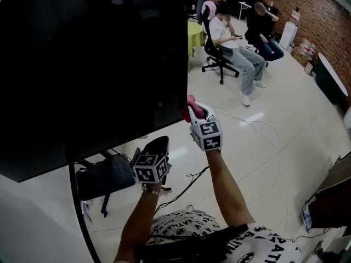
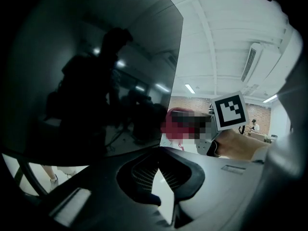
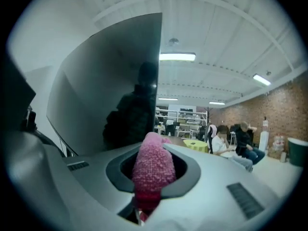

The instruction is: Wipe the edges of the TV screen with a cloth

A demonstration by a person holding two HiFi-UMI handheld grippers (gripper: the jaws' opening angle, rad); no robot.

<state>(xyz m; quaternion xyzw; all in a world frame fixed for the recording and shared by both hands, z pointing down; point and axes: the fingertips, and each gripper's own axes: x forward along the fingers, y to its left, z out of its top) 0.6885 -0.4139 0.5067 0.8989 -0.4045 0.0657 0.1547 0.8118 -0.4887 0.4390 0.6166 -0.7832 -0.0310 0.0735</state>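
- Your right tongs point(image 1: 196, 113) are pinching the pink cloth point(image 3: 153, 167), which is sticking out past their tips.
- You are holding that cloth at the TV point(image 1: 93, 64)'s right edge, near its lower corner.
- Your left tongs point(image 1: 156, 147) are sitting pressed together and gripping nothing, just below the TV's bottom edge.
- Two people point(image 1: 230, 43) are sitting on the pale floor point(image 1: 263, 136) beyond, by a brick wall point(image 1: 307, 10).

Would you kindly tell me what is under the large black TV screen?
Below the large black TV screen, a dark stand with legs rests on the pale floor. The stand's upper part is hidden behind the screen.
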